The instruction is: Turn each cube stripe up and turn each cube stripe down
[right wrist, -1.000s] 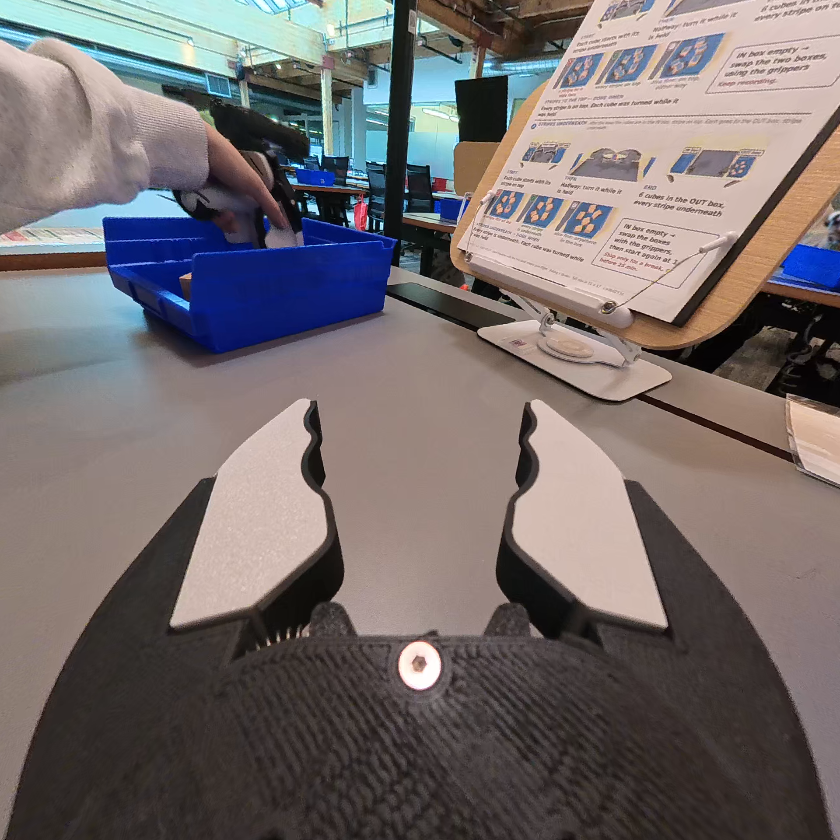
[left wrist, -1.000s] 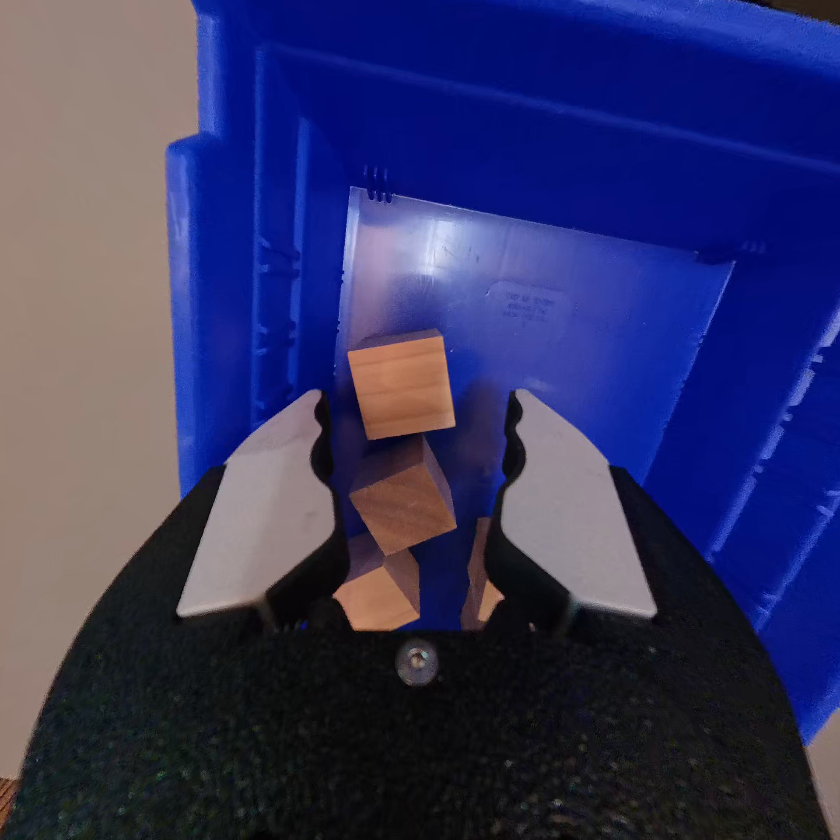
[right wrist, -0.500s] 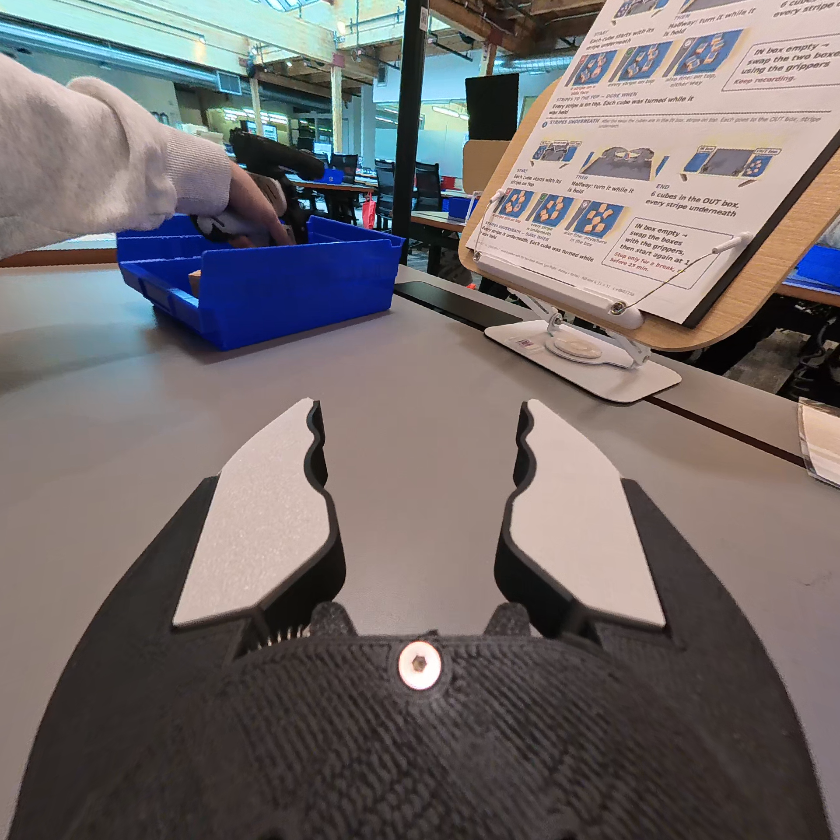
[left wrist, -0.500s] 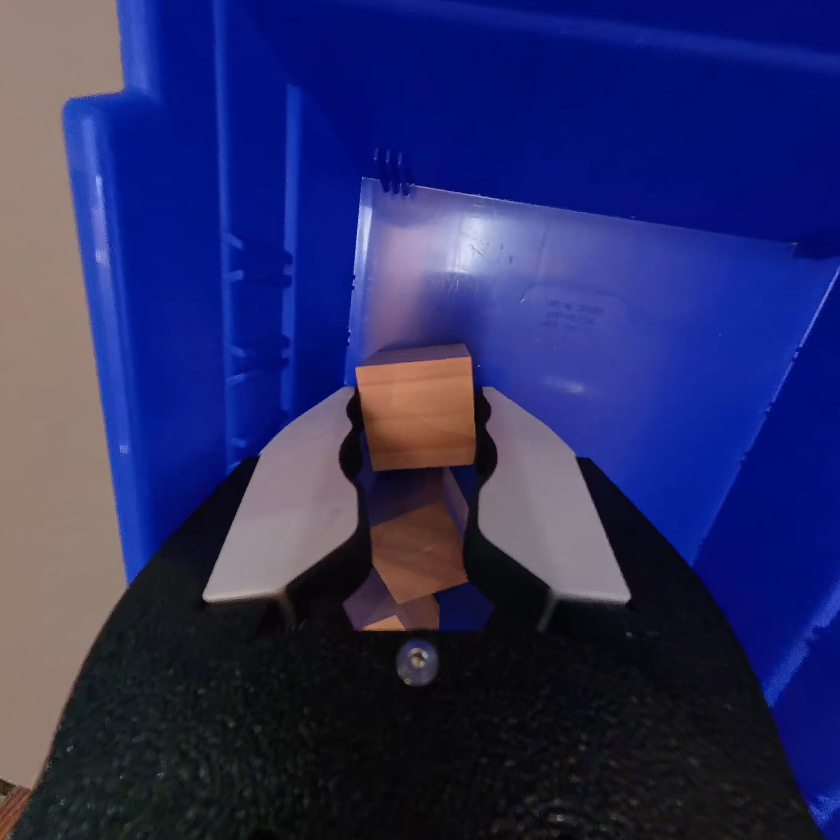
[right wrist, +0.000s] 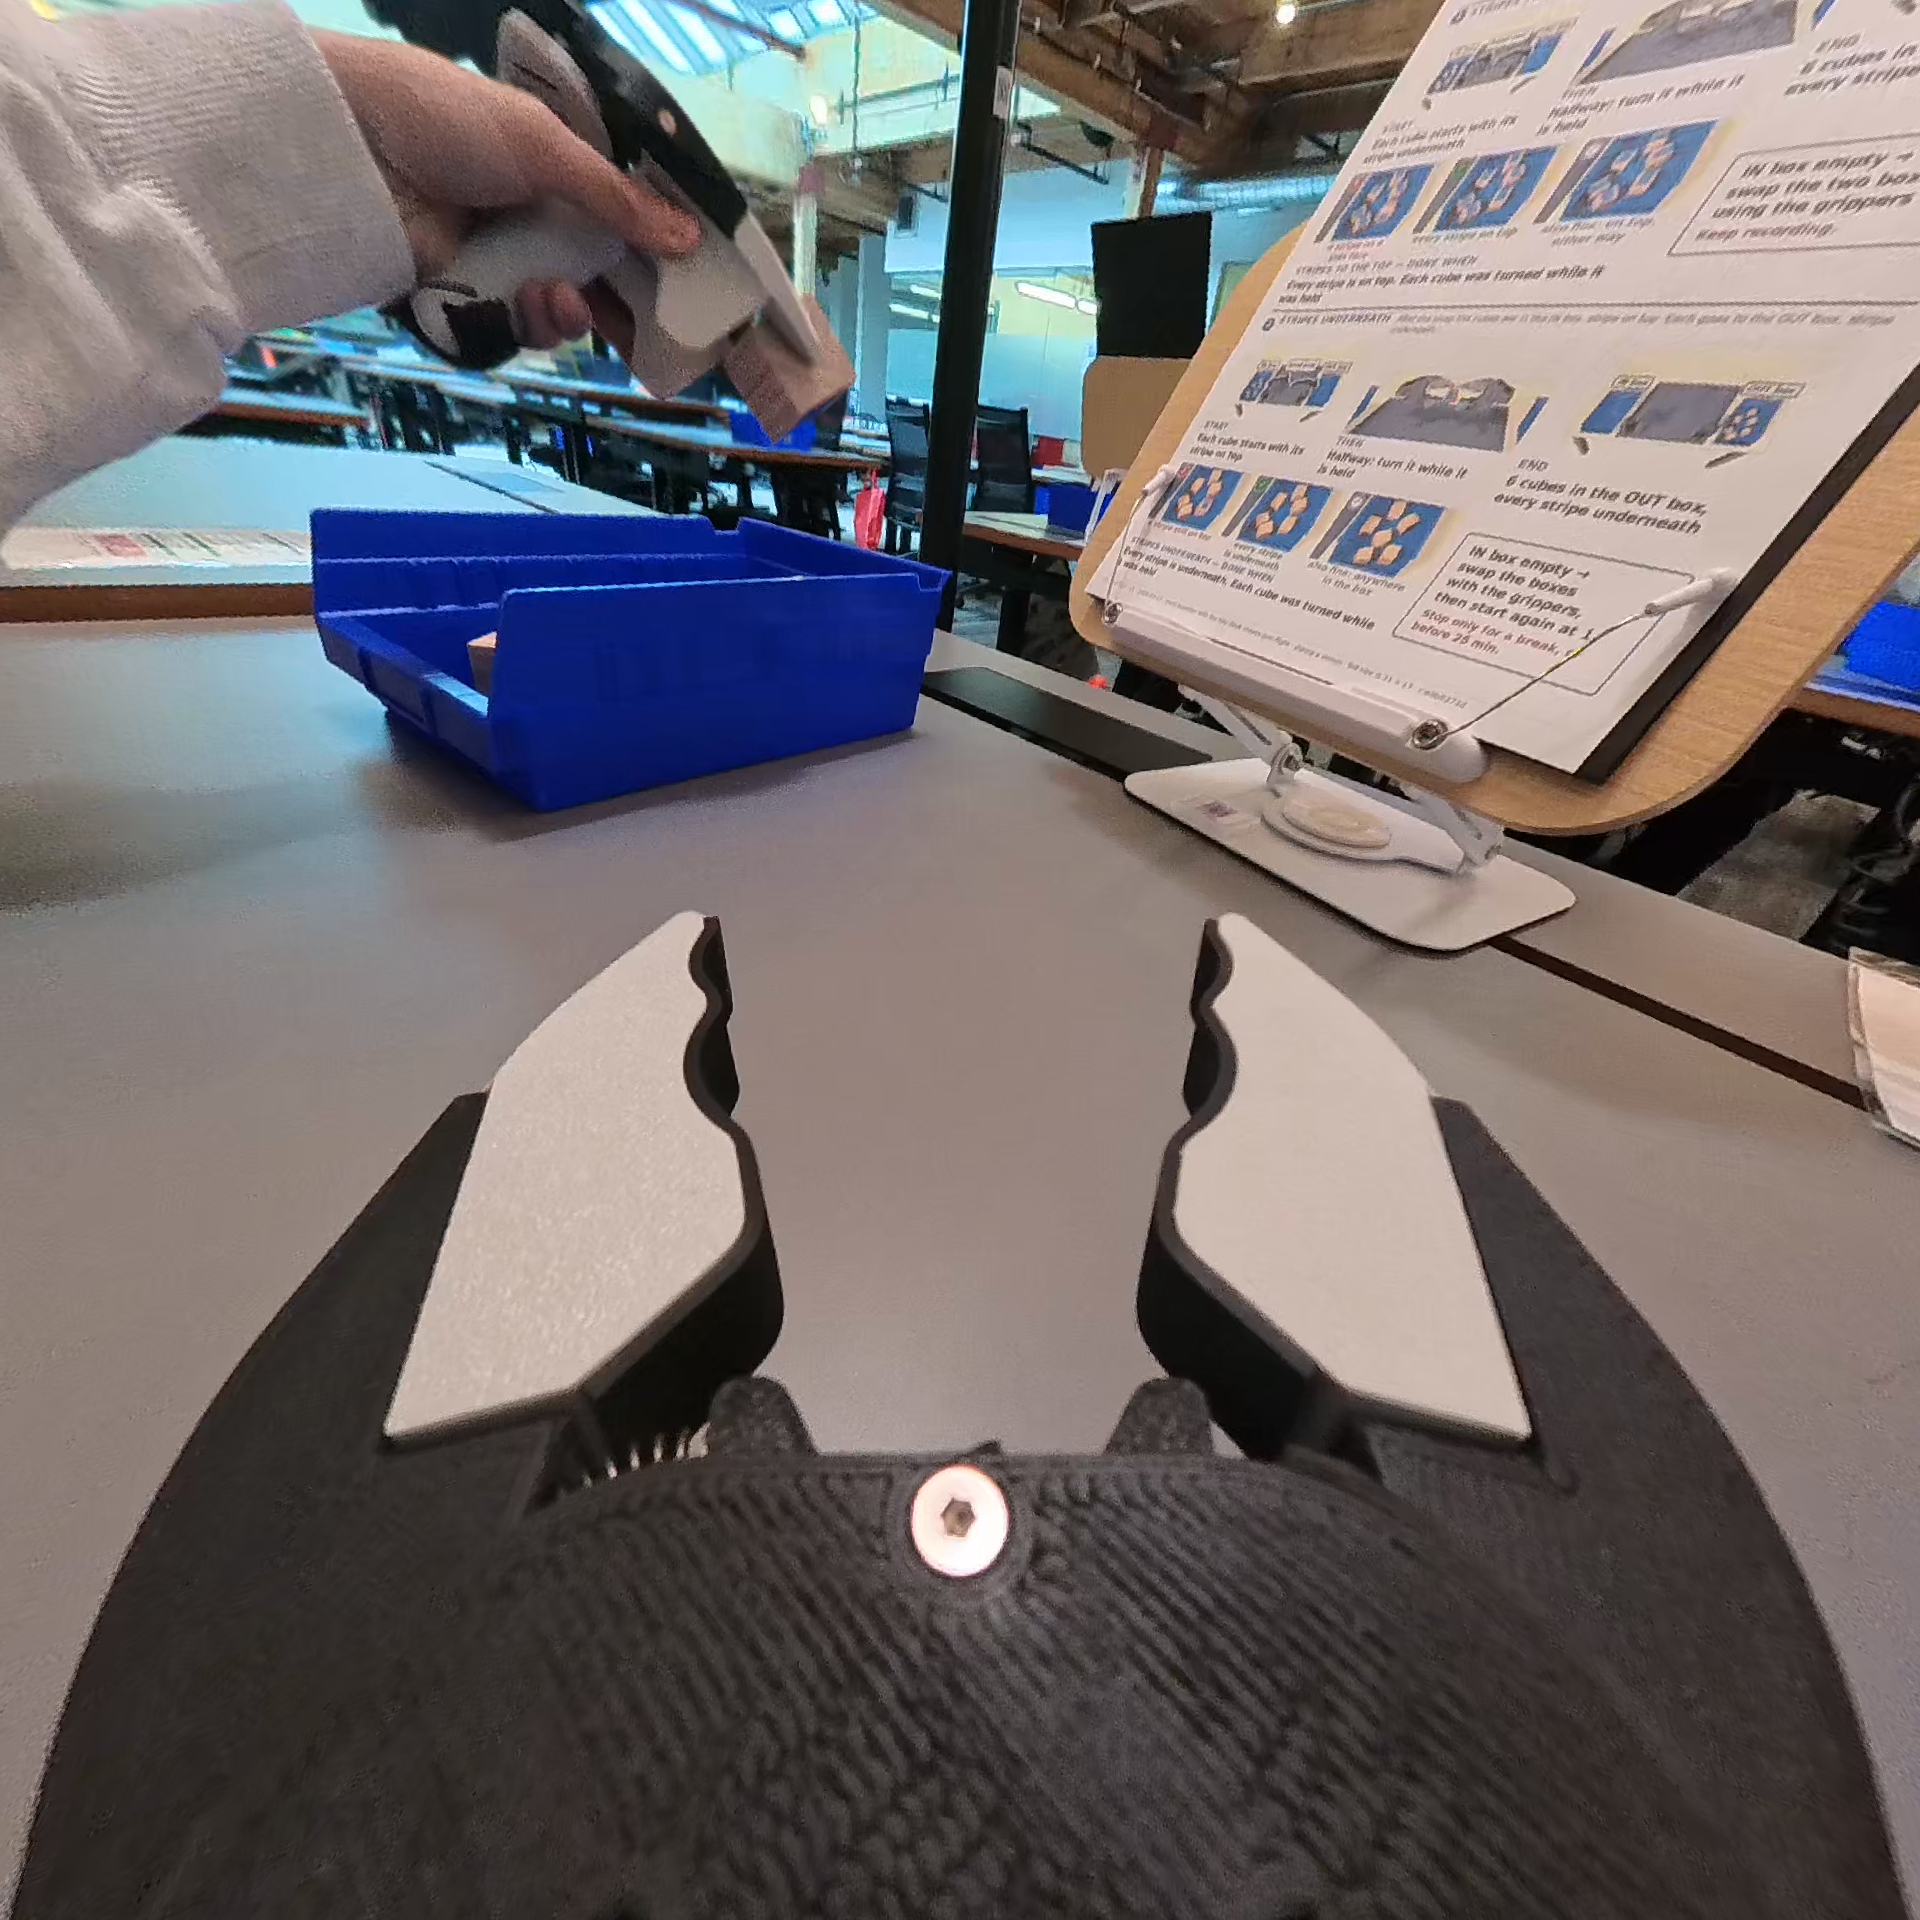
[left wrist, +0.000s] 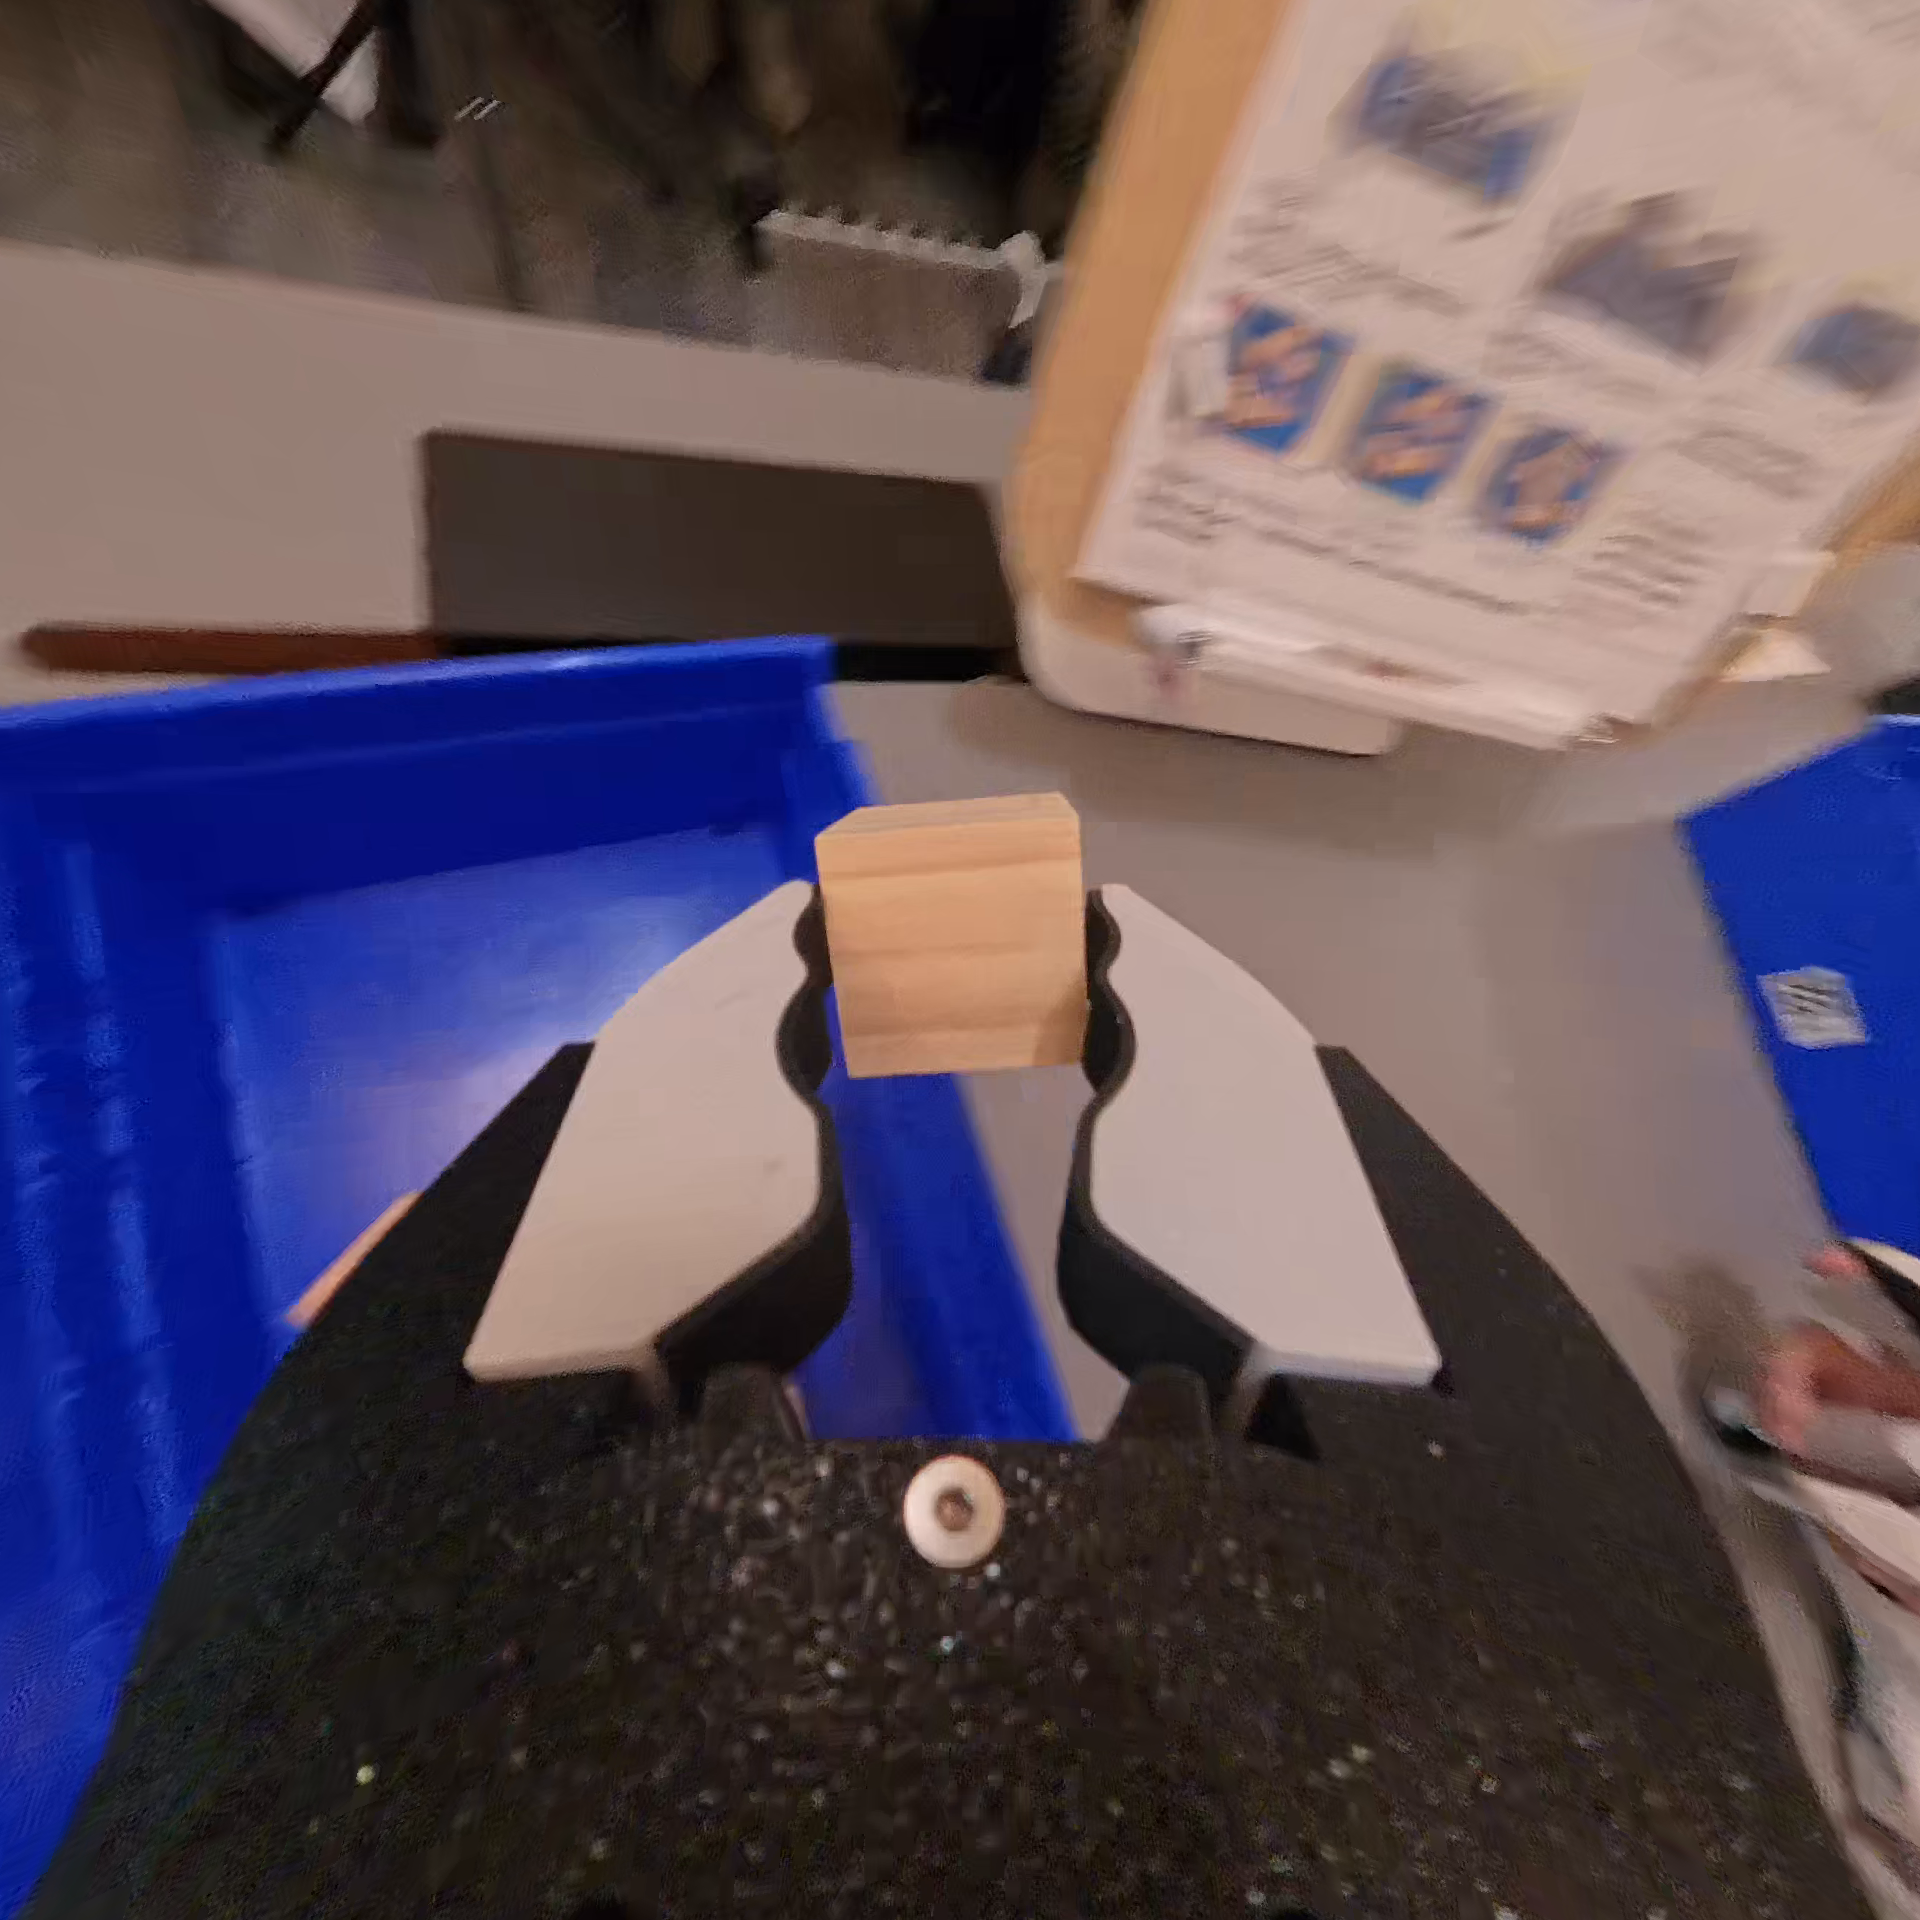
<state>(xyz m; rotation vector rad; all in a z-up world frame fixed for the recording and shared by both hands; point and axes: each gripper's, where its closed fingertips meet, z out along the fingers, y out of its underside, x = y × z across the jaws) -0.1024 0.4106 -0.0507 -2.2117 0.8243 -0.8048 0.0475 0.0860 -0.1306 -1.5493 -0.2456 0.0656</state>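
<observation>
Left gripper [left wrist: 954, 961] clamps a wooden cube [left wrist: 951, 935] aloft; right gripper [right wrist: 961, 997] gapes wide over bare grey table [right wrist: 935, 862].

Left wrist view alone shows a second blue bin [left wrist: 1813, 977] at 3 o'clock. Right wrist view shows the held cube clear above the first blue bin [right wrist: 665, 665] at 11 o'clock, another cube [right wrist: 481, 658] inside it, and the instruction stand [right wrist: 1558, 416] at 1 o'clock; no stripe visible.

Right claw [right wrist: 956, 997] agape over table [right wrist: 935, 852]; left claw [right wrist: 800, 358] clamps cube [right wrist: 795, 390].

plain wooden cube [left wrist: 951, 933], airborne, possibly stripe hidden
</observation>
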